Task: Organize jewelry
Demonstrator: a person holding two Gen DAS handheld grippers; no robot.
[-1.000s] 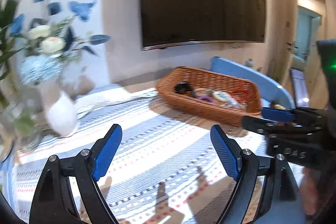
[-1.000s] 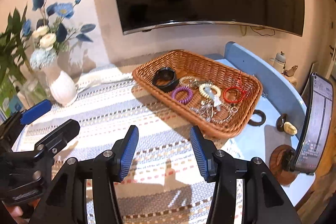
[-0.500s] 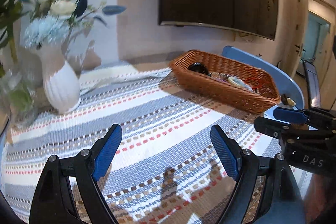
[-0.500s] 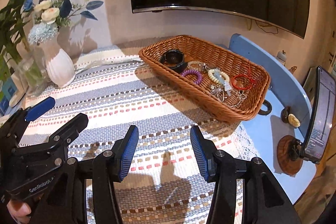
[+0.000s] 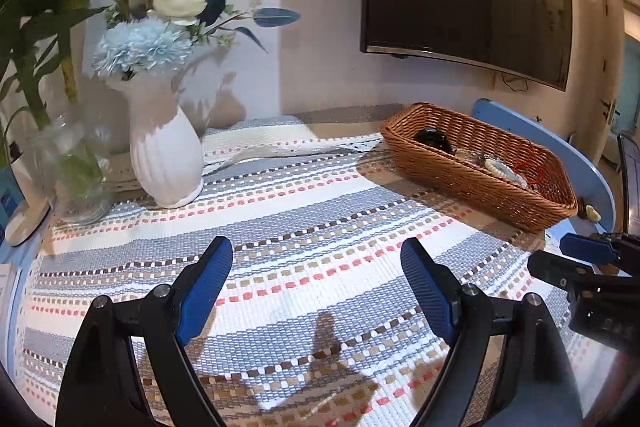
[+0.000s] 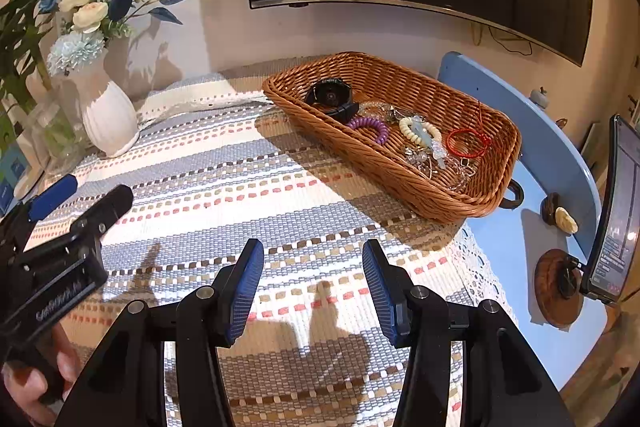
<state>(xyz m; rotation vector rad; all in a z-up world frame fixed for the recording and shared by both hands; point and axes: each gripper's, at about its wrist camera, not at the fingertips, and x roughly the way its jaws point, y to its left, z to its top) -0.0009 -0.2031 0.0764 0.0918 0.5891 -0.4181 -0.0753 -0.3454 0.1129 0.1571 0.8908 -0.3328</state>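
A brown wicker basket (image 6: 440, 95) stands at the table's far right and holds a black watch (image 6: 331, 98), a purple coil bracelet (image 6: 370, 126), a cream bead bracelet (image 6: 420, 133), a red cord bracelet (image 6: 466, 143) and clear crystal pieces (image 6: 432, 163). The basket also shows in the left wrist view (image 5: 480, 183). My left gripper (image 5: 316, 283) is open and empty above the striped cloth. My right gripper (image 6: 312, 283) is open and empty, short of the basket. Each gripper shows at the edge of the other's view.
A white vase of blue and white flowers (image 5: 164, 155) and a glass jar with green stems (image 5: 76, 171) stand at the back left. A dark ring (image 6: 514, 193), a small cream object (image 6: 564, 219) and a phone on a wooden stand (image 6: 616, 211) sit right of the basket.
Both views have pulled back and swung left: the vase and flowers have moved nearer the middle, the basket has shifted right and farther. Both grippers stay open.
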